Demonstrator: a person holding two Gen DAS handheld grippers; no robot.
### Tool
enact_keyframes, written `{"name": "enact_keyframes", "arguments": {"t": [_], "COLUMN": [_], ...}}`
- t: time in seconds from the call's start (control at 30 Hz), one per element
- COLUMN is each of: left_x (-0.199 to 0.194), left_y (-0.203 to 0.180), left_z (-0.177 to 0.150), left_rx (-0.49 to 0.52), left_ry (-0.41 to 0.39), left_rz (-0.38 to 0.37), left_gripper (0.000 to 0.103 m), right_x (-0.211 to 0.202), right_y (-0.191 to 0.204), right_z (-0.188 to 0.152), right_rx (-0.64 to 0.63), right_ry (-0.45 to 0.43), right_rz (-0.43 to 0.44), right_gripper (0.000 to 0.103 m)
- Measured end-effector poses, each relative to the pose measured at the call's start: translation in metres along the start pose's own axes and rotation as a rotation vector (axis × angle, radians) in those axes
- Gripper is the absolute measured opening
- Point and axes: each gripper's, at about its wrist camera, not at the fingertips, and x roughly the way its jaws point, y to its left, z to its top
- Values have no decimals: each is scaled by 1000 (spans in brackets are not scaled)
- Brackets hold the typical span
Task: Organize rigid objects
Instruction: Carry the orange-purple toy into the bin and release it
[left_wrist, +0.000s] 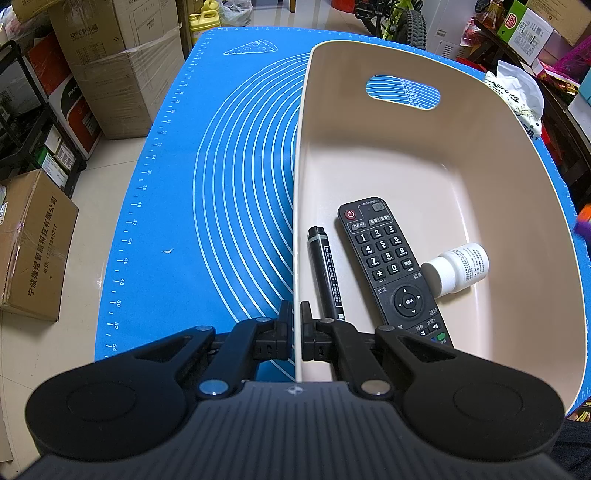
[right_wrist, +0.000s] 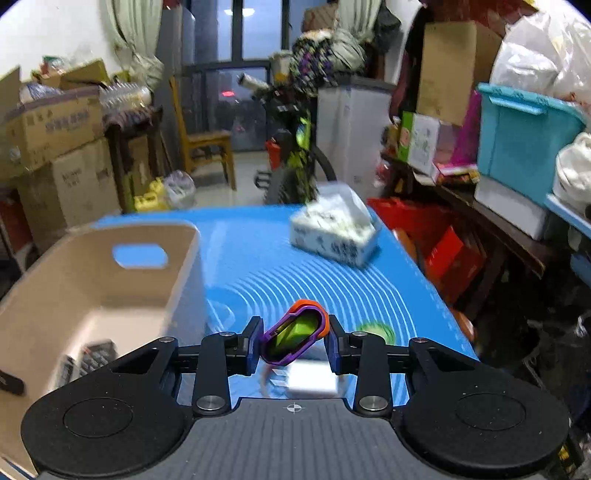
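A beige bin (left_wrist: 480, 155) stands on the blue mat (left_wrist: 229, 184). Inside it lie a black remote (left_wrist: 391, 269), a black marker (left_wrist: 327, 273) and a small white bottle (left_wrist: 458, 269) on its side. My left gripper (left_wrist: 295, 314) is shut on the bin's left wall, one finger on each side of the rim. In the right wrist view my right gripper (right_wrist: 293, 338) is shut on a purple, orange and green toy (right_wrist: 295, 332), held above the mat to the right of the bin (right_wrist: 92, 280). The picture there is blurred.
A soft tissue pack (right_wrist: 336, 232) lies at the far right of the mat. A white box (right_wrist: 314, 380) and a green round thing (right_wrist: 376, 330) lie on the mat under the right gripper. Cardboard boxes (left_wrist: 33, 243), a bicycle and cluttered shelves surround the table.
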Motion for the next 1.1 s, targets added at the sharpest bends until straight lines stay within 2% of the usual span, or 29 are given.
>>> {"name": "enact_keyframes", "arguments": {"t": [0.17, 0.53, 0.63, 0.77, 1.1], "left_x": [0, 0, 0, 0, 0], "left_y": [0, 0, 0, 0, -1], "left_z": [0, 0, 0, 0, 0], "left_rx": [1, 2, 1, 2, 1], "left_ry": [0, 0, 0, 0, 1], "left_rz": [3, 4, 3, 4, 4], "left_gripper": [4, 4, 4, 4, 4], "right_x": [-10, 5, 13, 25, 57], "right_y": [23, 94, 112, 128, 138], "right_z": [19, 29, 26, 19, -2], "right_rx": [-12, -138, -178, -204, -264], "right_ry": [-45, -8, 32, 134, 369], "right_rz": [80, 223, 244, 275, 278], "right_gripper": [42, 42, 42, 42, 42]}}
